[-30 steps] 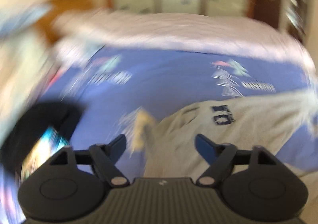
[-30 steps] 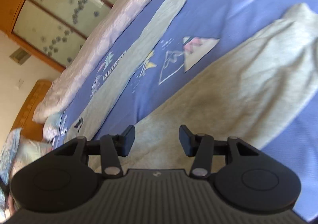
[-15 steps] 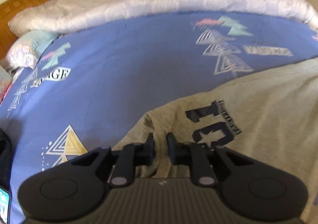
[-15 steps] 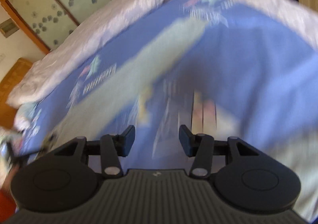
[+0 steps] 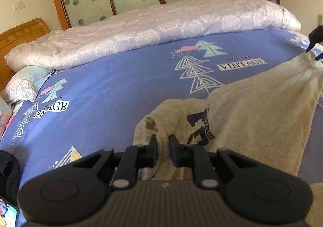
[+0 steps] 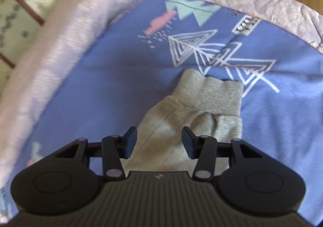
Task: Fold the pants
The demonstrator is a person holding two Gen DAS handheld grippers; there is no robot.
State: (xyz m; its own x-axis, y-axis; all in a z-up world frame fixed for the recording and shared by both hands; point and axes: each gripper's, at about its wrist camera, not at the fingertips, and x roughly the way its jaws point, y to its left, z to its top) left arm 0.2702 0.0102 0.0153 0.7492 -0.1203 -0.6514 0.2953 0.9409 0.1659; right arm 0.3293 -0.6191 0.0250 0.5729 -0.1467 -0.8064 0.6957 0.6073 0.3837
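Where half a second ago the left claw (image 5: 162, 147) was closing on grey cloth low on the bed, it now stays clenched on the waist end of the pants (image 5: 248, 114) and has raised it, so the fabric hangs in a slack drape toward 3 o'clock, where it seems pinned up near a dark object at the frame edge, though the fisheye blurs that corner. The right claw (image 6: 159, 142), earlier sweeping over bare sheet, now hovers released above the ribbed cuff (image 6: 214, 94), which lies flat on the blue bedsheet (image 6: 113, 77). By my reading the fold is just starting: one end is lifted, the cuff not yet gripped. Around them, a pale quilt (image 5: 153, 31) banks the bed at 12 o'clock, pillows (image 5: 24, 85) crowd 9 o'clock, and a phone (image 5: 7, 213) sits at 7 o'clock, none blocking the fold.
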